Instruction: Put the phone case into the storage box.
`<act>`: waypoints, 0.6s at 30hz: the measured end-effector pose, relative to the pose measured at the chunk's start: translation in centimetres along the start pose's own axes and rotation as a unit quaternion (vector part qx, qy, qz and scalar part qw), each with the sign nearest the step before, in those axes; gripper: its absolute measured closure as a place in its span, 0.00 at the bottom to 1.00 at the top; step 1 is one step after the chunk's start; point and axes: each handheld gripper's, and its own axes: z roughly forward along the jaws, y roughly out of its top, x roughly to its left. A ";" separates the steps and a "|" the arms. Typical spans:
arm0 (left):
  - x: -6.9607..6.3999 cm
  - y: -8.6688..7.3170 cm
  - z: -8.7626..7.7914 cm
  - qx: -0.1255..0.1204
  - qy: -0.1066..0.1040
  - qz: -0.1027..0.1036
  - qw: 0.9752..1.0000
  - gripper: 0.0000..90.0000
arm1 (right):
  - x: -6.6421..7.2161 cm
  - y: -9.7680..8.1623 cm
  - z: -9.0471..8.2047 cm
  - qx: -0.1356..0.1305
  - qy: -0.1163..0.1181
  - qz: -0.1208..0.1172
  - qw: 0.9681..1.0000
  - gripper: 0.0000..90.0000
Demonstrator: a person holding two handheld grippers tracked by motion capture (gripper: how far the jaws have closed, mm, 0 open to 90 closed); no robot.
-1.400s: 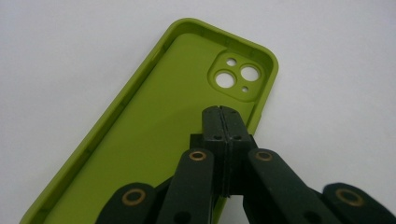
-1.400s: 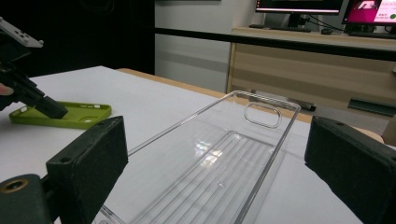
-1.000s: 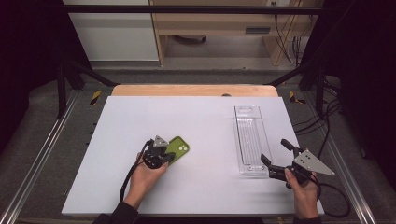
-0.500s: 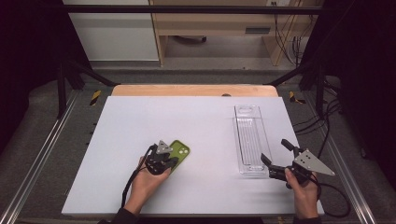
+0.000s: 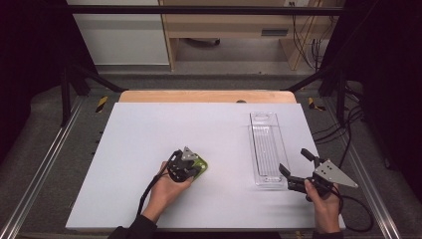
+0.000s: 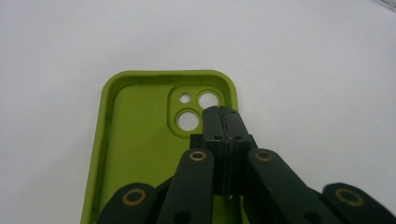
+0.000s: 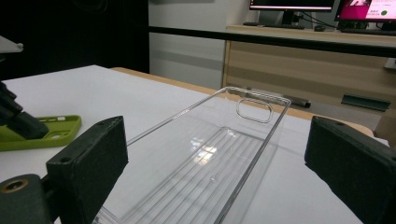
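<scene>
While my left hand point(image 5: 166, 186) reaches forward from the near edge of the table point(image 5: 139, 129), forearm angled slightly to the right, my left tongs point(image 5: 190, 167) lie low over the green case point(image 5: 201, 164), pointing away from me and a little rightward. Their jaws are pressed flat together with nothing between them, and in the left gripper view the closed tips point(image 6: 223, 122) sit over the case's point(image 6: 135, 135) inside face, just beside its camera holes; whether they touch the case I cannot tell. The case lies open side up on the table, directly beneath and ahead of those tongs, its far end poking out past the tips. My right hand point(image 5: 321, 196) rests near the table's near right corner, wrist turned so the right tongs point(image 5: 294, 167) point forward and to the left, the grey plate on top. Their jaws stand wide apart, empty, on either side of the near end of the clear tray point(image 5: 266, 147). In the right gripper view the tray point(image 7: 210, 154) stretches away from between the two pads, its handle hole at the far end, and the case point(image 7: 42, 133) shows well off to the left of those tongs, with the dark left tongs point(image 7: 14, 116) over it.
</scene>
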 end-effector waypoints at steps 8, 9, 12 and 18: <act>-2.9 -0.9 -0.6 0.001 -0.036 0.038 0.999 1.00 | 0.1 0.1 -0.1 -0.002 -0.001 -0.001 1.000 0.07; -3.3 -1.0 -0.6 -0.002 -0.041 0.041 0.998 1.00 | 0.1 0.1 -0.1 -0.002 -0.002 -0.002 1.000 0.07; -4.1 -1.3 -0.8 -0.002 -0.053 0.050 0.997 1.00 | 0.1 0.1 -0.2 -0.005 -0.003 0.000 1.000 0.07; -5.2 -1.9 -1.1 -0.011 -0.074 0.062 0.995 1.00 | 0.0 0.1 -0.3 -0.006 -0.007 0.002 1.000 0.07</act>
